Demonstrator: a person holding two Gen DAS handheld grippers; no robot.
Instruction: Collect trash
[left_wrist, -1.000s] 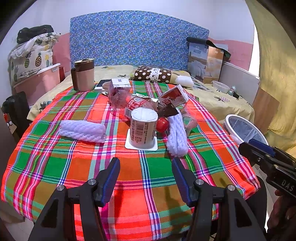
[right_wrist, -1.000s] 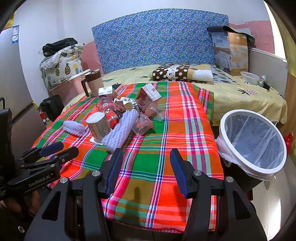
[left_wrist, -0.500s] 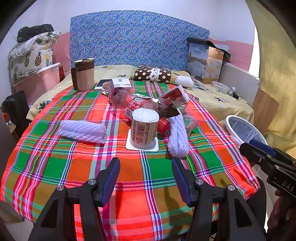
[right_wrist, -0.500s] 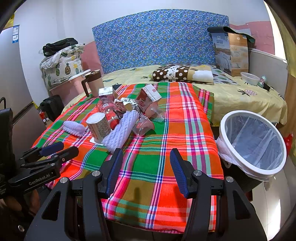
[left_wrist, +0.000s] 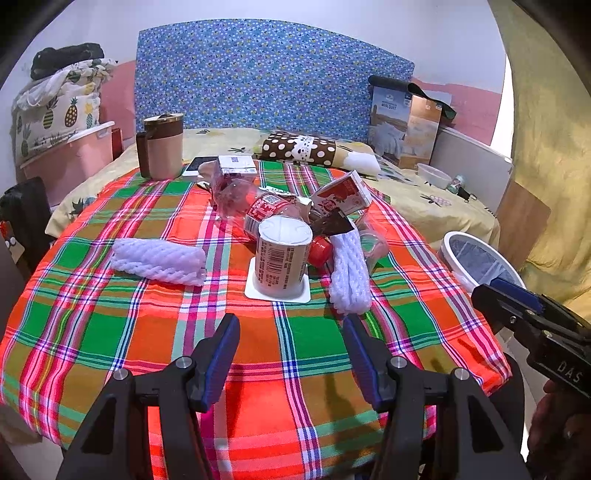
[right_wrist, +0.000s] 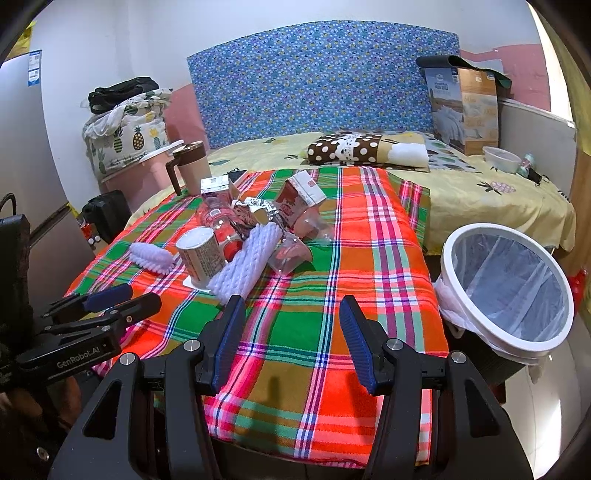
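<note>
Currently both grippers, left (left_wrist: 291, 354) and right (right_wrist: 291, 339), gape empty. Trash pile sits at 12 o'clock; bin (right_wrist: 458, 295) at 3. Cup (left_wrist: 282, 260) likely light, crushable: grip its sides gently.

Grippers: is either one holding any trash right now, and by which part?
Nothing is held. The left gripper and right gripper are both open and empty above the tablecloth, short of the trash pile.

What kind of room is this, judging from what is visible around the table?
Most likely a bedroom in a home. Behind the table with its plaid cloth stands a bed with a yellow sheet, a padded blue headboard and a dotted pillow. Folded bedding is stacked in the corner.
</note>
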